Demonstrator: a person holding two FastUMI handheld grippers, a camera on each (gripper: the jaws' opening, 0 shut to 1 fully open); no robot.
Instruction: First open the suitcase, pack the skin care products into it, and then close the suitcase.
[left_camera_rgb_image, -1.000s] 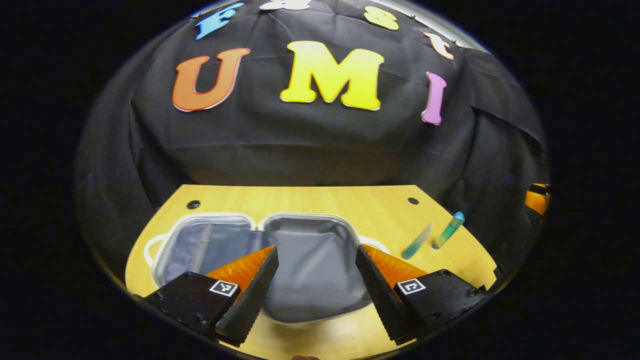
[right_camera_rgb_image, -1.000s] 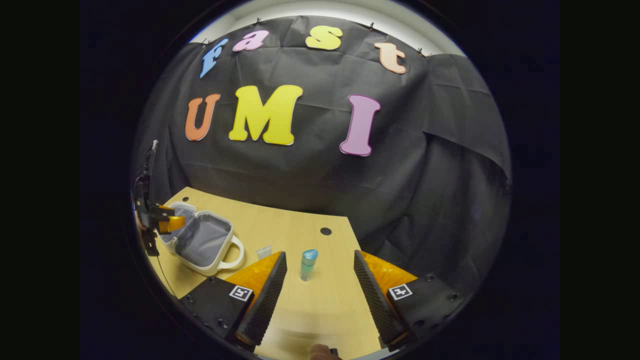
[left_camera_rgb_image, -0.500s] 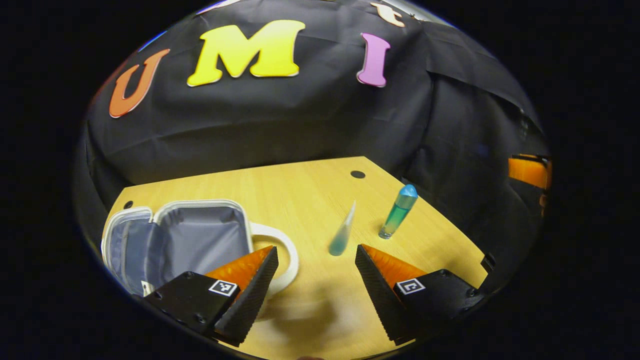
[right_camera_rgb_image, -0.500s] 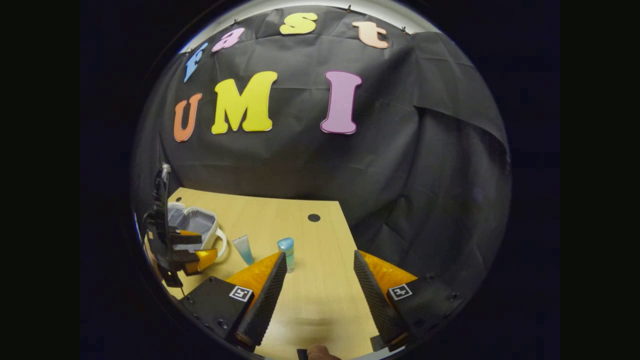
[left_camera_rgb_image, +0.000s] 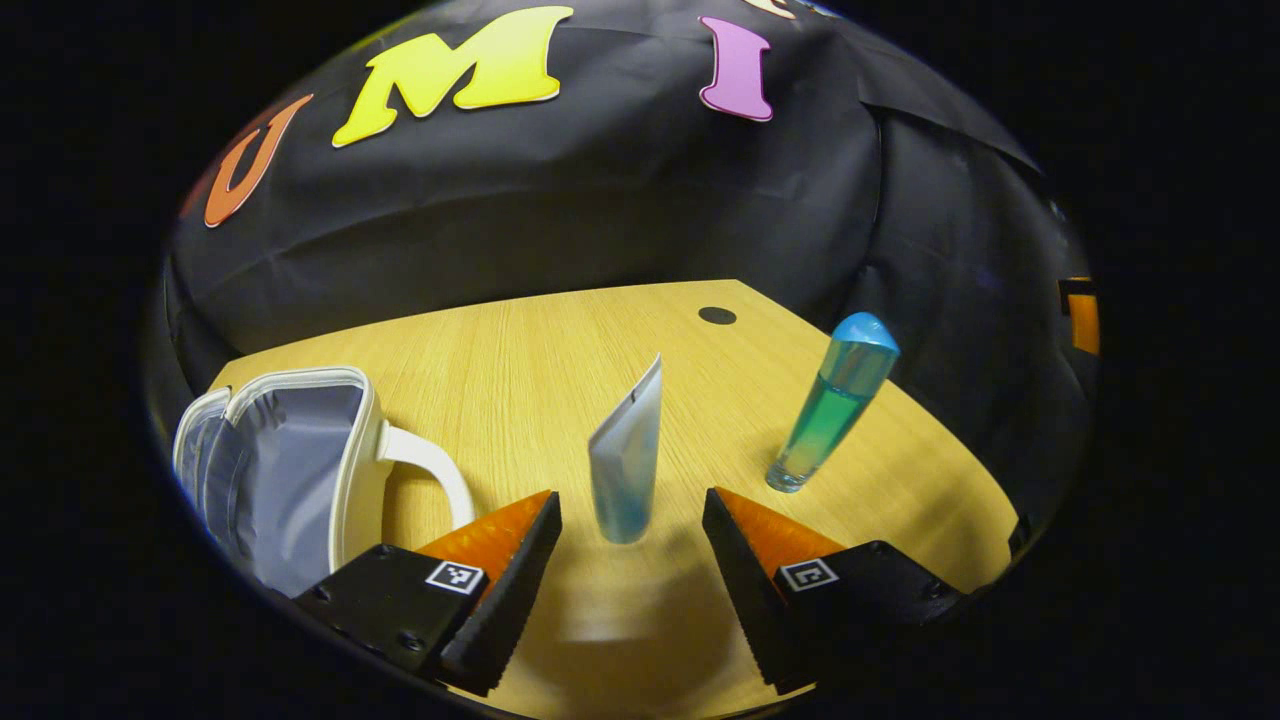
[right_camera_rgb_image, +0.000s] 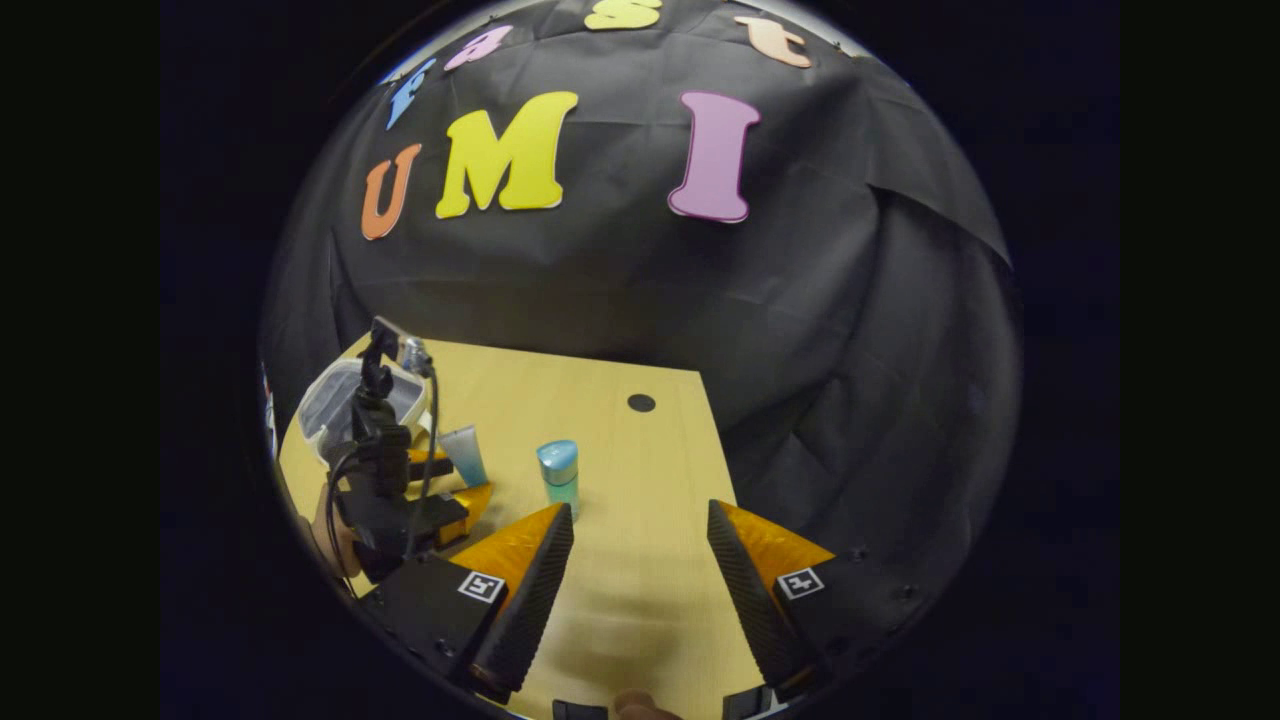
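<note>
The small white suitcase (left_camera_rgb_image: 290, 470) lies open at the left of the wooden table (left_camera_rgb_image: 540, 350), its grey lining showing and its white handle toward the middle. A pale tube with a blue-green base (left_camera_rgb_image: 627, 470) stands upright just ahead of my left gripper (left_camera_rgb_image: 630, 498), which is open with a finger on either side and apart from it. A green bottle with a blue cap (left_camera_rgb_image: 833, 415) stands to the tube's right. My right gripper (right_camera_rgb_image: 639, 511) is open over bare table, with the bottle (right_camera_rgb_image: 559, 475) just beyond its left finger. The tube (right_camera_rgb_image: 463, 455) and suitcase (right_camera_rgb_image: 335, 400) lie farther left.
A dark round hole (left_camera_rgb_image: 716, 316) marks the table near its far edge. Black cloth closes off the back and the right side. In the right gripper view a hand (right_camera_rgb_image: 325, 520) holds the left gripper (right_camera_rgb_image: 450, 482) with its cable near the table's left edge.
My left gripper has swung right, away from the open suitcase, and come close to the tube, which now stands between its fingertips. The right gripper's view has shifted only slightly.
</note>
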